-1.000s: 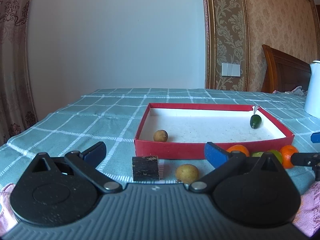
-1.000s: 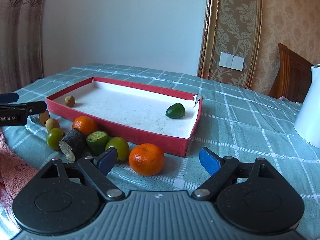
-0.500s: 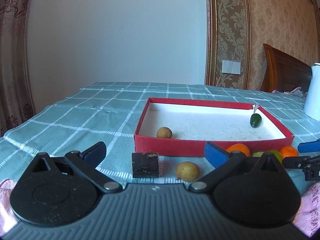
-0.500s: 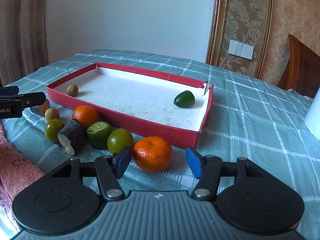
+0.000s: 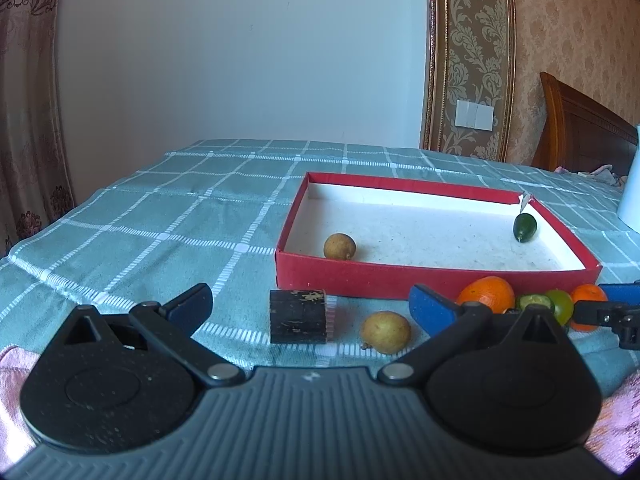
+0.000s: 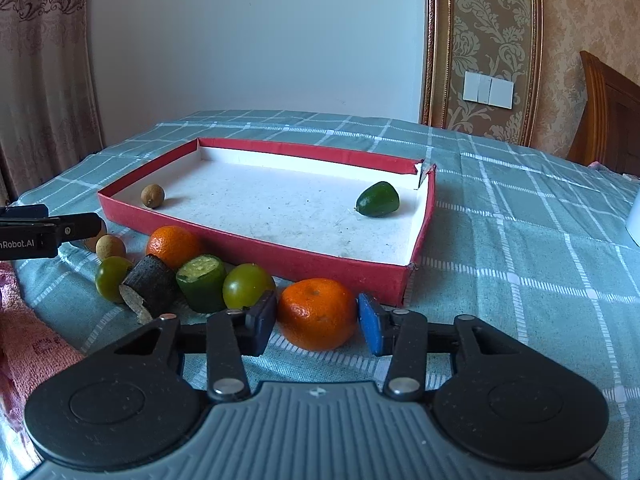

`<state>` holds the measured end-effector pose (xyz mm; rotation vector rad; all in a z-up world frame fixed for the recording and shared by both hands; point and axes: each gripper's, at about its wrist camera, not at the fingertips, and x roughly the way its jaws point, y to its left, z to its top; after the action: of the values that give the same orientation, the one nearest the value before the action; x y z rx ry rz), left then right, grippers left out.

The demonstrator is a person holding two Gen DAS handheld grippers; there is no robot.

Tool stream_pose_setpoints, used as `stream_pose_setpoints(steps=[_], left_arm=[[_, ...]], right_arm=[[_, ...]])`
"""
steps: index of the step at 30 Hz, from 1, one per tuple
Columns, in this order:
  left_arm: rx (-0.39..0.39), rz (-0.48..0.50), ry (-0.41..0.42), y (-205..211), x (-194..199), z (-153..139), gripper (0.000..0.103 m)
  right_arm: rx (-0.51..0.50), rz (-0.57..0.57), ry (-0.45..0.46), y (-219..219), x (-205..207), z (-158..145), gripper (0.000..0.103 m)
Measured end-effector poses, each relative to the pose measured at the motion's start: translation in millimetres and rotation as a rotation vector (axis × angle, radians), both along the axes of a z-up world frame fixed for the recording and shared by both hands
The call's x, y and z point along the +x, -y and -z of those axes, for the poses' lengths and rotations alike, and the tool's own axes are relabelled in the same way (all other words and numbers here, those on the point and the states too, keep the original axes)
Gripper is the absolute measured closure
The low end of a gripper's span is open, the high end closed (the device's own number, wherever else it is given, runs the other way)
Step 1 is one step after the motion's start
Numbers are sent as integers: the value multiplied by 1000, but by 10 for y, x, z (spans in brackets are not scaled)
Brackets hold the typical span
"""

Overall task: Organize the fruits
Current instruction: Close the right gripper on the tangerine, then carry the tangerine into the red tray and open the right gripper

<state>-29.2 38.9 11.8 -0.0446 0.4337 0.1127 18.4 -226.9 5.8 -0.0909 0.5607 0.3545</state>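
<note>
A red tray holds a brown longan and a dark green fruit. In front of it lie two mandarins, green fruits, a cut green piece, a dark chunk and a longan. My right gripper has closed in around the near mandarin, its pads at both sides. My left gripper is open and empty, with a dark block and a yellowish longan between its fingers.
The table has a green checked cloth. A pink towel lies at the near left. A white jug stands at the far right. A wooden headboard and wall are behind.
My right gripper moved forward to the near mandarin and its jaws narrowed around it. My left gripper rose slightly and stayed open.
</note>
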Motion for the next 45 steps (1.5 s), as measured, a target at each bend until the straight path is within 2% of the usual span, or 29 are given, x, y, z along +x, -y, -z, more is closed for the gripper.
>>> stream_pose_setpoints(steps=[21,25,30,39,40,42,45], left_arm=[[1,-6,-25,-5,39,15,0],[-6,-5,-38,-17,63,17,0],[-17,-3,-48,-36,82,20,0],[-27,8,-44,-58,82,19,0],[-28,9,-45,-58,83,19,0],[-29,10,-45,-56,77,21,0],[-29,12,-46,-49,71,18,0]], right_arm=[[113,47,57,190,-174,-85,61],[140,72,92,229,-60,-226,61],[177,100,83,251,245,-337,61],[196,122,2,188,689,-188,58],[202,125,-3,188,697,-176,57],[226,131,-1,213,683,-176,37],[240,156,33,264,568,-228,34]])
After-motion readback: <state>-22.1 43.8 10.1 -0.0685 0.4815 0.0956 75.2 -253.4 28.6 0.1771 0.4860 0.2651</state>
